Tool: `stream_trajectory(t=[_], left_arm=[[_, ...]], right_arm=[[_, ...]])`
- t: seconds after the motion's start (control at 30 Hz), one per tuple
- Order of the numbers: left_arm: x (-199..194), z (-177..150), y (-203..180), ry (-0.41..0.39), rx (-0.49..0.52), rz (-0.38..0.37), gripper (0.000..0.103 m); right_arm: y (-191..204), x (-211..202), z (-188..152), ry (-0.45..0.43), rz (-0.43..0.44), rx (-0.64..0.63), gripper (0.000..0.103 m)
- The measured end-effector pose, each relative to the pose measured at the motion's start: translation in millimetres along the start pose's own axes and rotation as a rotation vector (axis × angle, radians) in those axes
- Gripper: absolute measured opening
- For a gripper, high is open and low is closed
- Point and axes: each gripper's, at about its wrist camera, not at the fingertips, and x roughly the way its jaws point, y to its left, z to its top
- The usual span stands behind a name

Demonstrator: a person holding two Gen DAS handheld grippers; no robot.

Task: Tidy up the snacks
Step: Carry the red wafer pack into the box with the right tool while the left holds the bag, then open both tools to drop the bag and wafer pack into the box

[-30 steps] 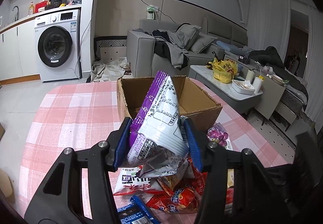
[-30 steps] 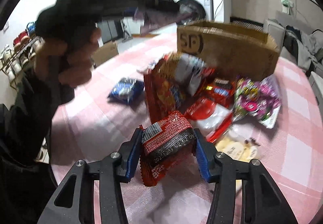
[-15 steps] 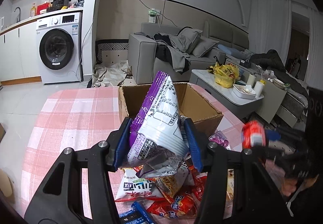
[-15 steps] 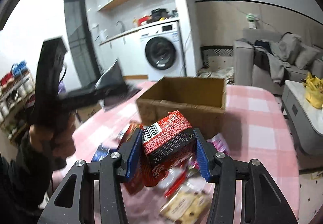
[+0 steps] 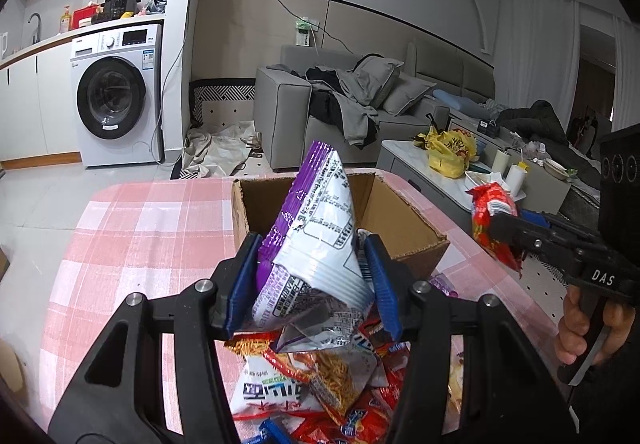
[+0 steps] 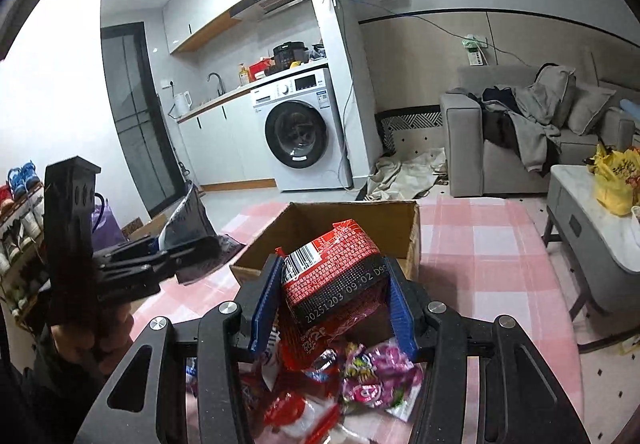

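Risen from the heap, right gripper (image 6: pixel 334 298) clamps a crinkly red packet (image 6: pixel 334 276); left gripper (image 5: pixel 312 276) clamps a glossy purple-white pouch (image 5: pixel 316 240), frame centre, before the cardboard box (image 5: pixel 404 228).

Both grippers share one build: black frames with triangular cut-outs, silver screw heads and ribbed blue pads. The left gripper (image 5: pixel 310 280) fills its own view; the right gripper (image 5: pixel 504 232) carries white "DAS" lettering above the hand (image 5: pixel 588 328) on its black handle.

Purple-and-white packet (image 5: pixel 316 228), red packet (image 6: pixel 334 278), brown box (image 5: pixel 400 220), pink-checked tablecloth (image 5: pixel 152 228).
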Motion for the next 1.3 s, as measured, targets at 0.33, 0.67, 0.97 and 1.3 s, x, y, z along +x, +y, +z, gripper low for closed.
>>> stream_trajectory(t=[0.33, 0.67, 0.97, 1.3], left_arm=[[41, 17, 10, 0.019, 0.014, -0.001, 0.049], [92, 29, 8, 0.056, 0.034, 0.011, 0.05], [127, 35, -6, 0.095, 0.065, 0.044, 0.054], [104, 29, -19, 0.092, 0.06, 0.039, 0.086]], right_arm=[[-8, 43, 3, 0.016, 0.001, 0.038, 0.05], [-14, 92, -3, 0.067, -0.022, 0.03, 0.05], [-25, 105, -4, 0.08, -0.032, 0.04, 0.055], [-22, 75, -9, 0.062, -0.061, 0.018, 0.101]])
